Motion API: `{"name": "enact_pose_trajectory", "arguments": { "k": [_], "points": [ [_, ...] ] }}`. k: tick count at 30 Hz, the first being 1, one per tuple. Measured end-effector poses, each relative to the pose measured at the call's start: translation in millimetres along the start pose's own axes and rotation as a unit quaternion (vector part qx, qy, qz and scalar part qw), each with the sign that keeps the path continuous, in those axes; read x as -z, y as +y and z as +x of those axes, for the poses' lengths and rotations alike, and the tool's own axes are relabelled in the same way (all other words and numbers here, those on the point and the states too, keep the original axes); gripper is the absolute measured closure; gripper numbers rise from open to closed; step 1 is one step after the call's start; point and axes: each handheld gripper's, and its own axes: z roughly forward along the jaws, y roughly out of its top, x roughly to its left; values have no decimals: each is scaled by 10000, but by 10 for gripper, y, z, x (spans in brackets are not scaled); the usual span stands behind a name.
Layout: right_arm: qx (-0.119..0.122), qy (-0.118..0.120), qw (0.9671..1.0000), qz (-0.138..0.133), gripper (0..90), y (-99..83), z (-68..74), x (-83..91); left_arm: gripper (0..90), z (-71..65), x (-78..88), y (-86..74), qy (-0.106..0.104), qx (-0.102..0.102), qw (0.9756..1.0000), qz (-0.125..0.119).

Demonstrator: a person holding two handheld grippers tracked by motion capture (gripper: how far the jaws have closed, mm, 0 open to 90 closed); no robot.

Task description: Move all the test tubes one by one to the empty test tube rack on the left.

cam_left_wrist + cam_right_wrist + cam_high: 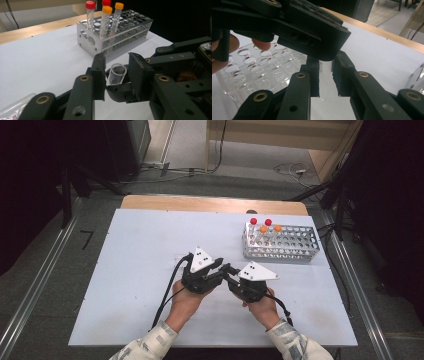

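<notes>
White table top (135,285) on a wooden table, grey floor and dark curtains around, cables on the floor at the far side. A metal tube rack (281,243) stands far right on the table and holds capped tubes: two red caps (253,221) at the far end, two orange caps (263,228) just nearer.

Both hands meet near the table's middle, jaws pointed at each other. The left gripper (116,72) has a clear open tube (117,74) between its jaws; no cap on it, and its open mouth faces the camera in the left gripper view. Jaws stand close on both sides of the tube, but pad contact is not clear. The right gripper (325,72) is clamped on the same tube, seen as a faint clear strip between its pads in the right gripper view. So the tube sits off the table, between the two grippers, near and left of the metal rack.

A clear plastic rack (257,70) with round holes shows left behind the right gripper's jaws. Fingers of the left hand (227,50) wrap the left gripper's body.
</notes>
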Motion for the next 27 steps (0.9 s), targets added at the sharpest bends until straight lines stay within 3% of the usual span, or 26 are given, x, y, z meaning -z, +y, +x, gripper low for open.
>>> {"name": "enact_pose_trajectory", "arguments": {
  "k": [5,11,14,18,27],
  "points": [
    [-16,-2,10000,-14,730,0,-1,0,751,-7,3,-3,28,-49,10000,-13],
    [-34,12,10000,-29,722,1,0,0,769,-4,10,-7,87,-105,9999,-75],
    [-15,86,10000,-28,614,4,-12,3,773,8,31,6,178,-118,9996,-198],
    [-99,170,9998,3,478,3,-32,-6,773,102,78,36,254,-4,9993,-279],
    [-175,165,9997,20,445,3,-60,-8,773,352,338,170,507,293,9958,-699]
  ]
}}
